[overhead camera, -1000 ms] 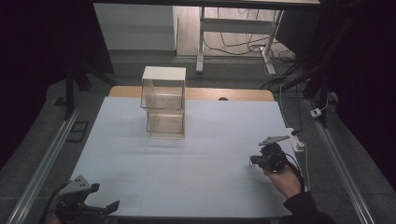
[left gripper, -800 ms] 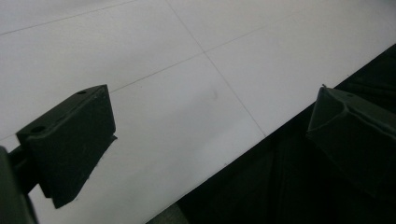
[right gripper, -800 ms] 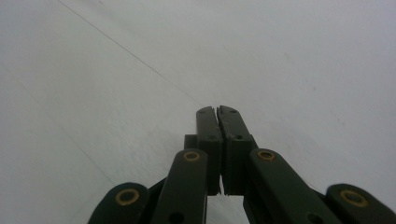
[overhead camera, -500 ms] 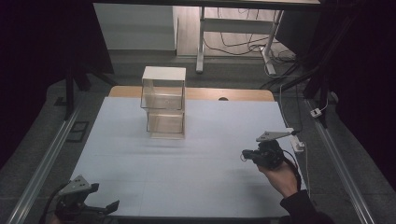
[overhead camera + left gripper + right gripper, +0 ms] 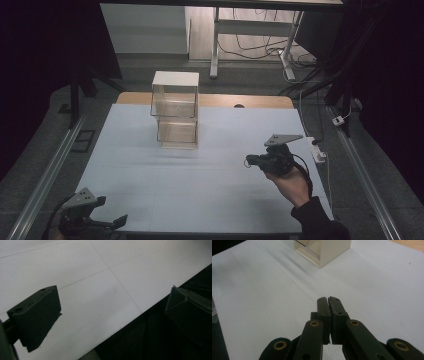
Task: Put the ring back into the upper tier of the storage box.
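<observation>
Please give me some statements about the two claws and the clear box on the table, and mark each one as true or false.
1. The right claw has its jaws pressed together with nothing between them. True.
2. The left claw is shut. False: its jaws stand wide apart, with nothing between them.
3. The clear two-level box stands upright on the white table surface. True.
4. The right claw is touching the box. False: it is held apart from it, nearer the person and to the right in the high view.
5. The left claw is at the near left corner of the table. True.
</observation>
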The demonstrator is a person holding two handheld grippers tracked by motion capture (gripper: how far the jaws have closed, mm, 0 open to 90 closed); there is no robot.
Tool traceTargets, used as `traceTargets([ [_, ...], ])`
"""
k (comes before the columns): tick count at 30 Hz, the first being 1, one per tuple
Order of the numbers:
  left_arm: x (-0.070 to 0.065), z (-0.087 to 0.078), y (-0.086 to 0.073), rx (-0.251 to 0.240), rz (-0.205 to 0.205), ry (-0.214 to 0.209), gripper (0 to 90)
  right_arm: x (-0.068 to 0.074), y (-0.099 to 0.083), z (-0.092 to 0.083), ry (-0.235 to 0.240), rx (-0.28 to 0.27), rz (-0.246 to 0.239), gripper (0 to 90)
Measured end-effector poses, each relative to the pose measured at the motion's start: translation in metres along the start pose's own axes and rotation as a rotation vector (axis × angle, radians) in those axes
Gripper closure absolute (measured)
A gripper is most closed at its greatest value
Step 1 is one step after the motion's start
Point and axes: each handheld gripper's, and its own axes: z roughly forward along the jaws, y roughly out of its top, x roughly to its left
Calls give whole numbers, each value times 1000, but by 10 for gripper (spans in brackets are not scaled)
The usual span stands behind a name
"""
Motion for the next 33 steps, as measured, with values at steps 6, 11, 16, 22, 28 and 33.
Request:
traceTargets([
  [6,1,-1,0,-4,1,-11,3,8,16,6,23,-21,-23,882],
  [11,1,-1,0,-6,6,-24,6,16,33,13,42,-33,-54,881],
  [16,1,-1,-1,-9,9,-23,6,22,47,20,56,-44,-77,882],
  [22,0,-2,-1,-15,11,-13,7,26,61,28,65,-58,-95,881],
  [28,1,-3,-1,-21,5,-21,6,28,76,32,87,-84,-95,881],
  [33,1,-2,-1,-20,3,-22,6,29,89,35,93,-102,-94,881],
])
